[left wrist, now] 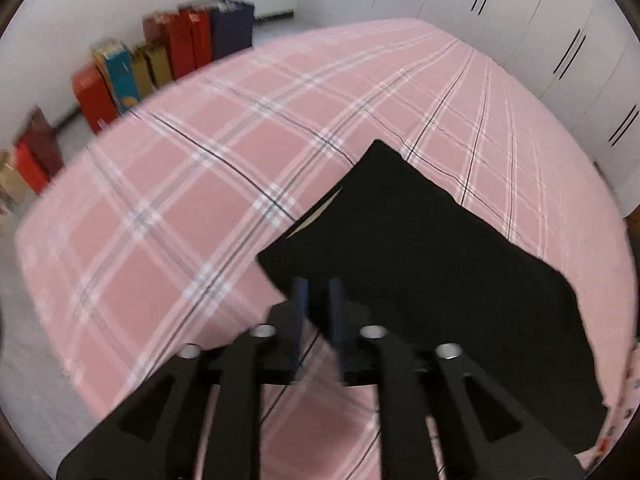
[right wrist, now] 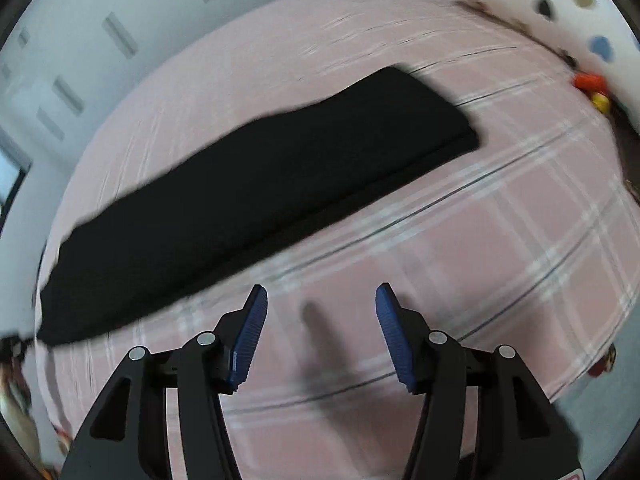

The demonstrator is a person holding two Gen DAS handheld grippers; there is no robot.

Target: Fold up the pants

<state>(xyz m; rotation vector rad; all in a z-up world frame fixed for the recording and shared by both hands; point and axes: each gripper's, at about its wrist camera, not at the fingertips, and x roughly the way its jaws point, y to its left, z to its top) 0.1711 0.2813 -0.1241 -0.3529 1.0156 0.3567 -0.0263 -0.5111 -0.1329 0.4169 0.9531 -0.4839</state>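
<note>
Black pants (right wrist: 248, 176) lie flat on the pink plaid bed sheet (right wrist: 480, 240), folded lengthwise into a long strip. In the left wrist view the waist end of the pants (left wrist: 420, 248) is right ahead. My left gripper (left wrist: 318, 292) hovers at the near corner of the waist, its blue fingers close together with a narrow gap and nothing between them. My right gripper (right wrist: 320, 304) is open and empty, above bare sheet just in front of the middle of the pants.
The bed (left wrist: 200, 180) fills both views. Red, blue and gold boxes (left wrist: 160, 56) stand along the far wall on the floor. White wardrobe doors (left wrist: 540, 20) run behind the bed. A polka-dot pillow (right wrist: 540, 4) and small toys (right wrist: 592, 88) lie at the bed's far right.
</note>
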